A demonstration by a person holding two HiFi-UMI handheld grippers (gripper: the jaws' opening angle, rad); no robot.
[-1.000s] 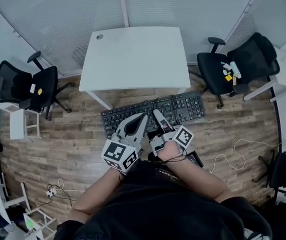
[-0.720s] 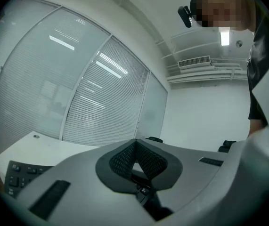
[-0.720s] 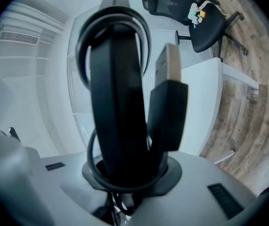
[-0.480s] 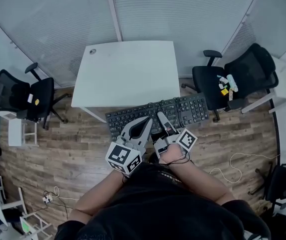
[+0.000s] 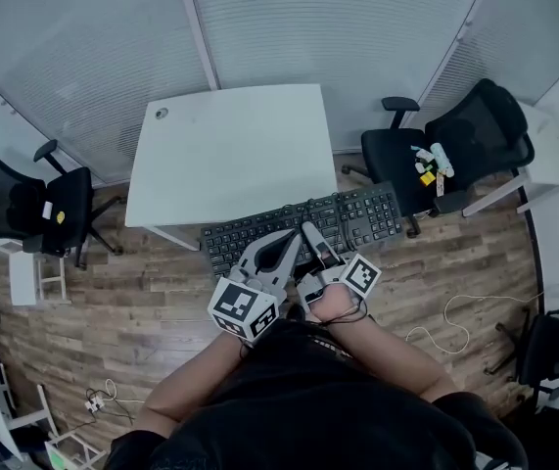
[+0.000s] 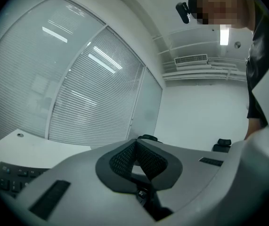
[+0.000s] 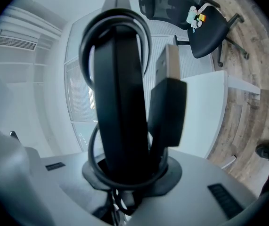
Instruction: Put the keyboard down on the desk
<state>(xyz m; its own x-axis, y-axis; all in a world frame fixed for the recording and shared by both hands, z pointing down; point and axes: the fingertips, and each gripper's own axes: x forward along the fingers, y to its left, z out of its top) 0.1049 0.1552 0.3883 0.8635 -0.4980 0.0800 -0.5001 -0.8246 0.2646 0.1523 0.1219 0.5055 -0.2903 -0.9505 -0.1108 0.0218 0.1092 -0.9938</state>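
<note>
Your right gripper [image 5: 314,243] is clamped on the near edge of the keyboard [image 5: 357,218]. Your left gripper [image 5: 277,248], jaws together and empty, sits just beside it. The keyboard hangs over the floor [image 5: 142,292], long axis left to right, with the desk [image 5: 230,150] straight ahead beyond it.
</note>
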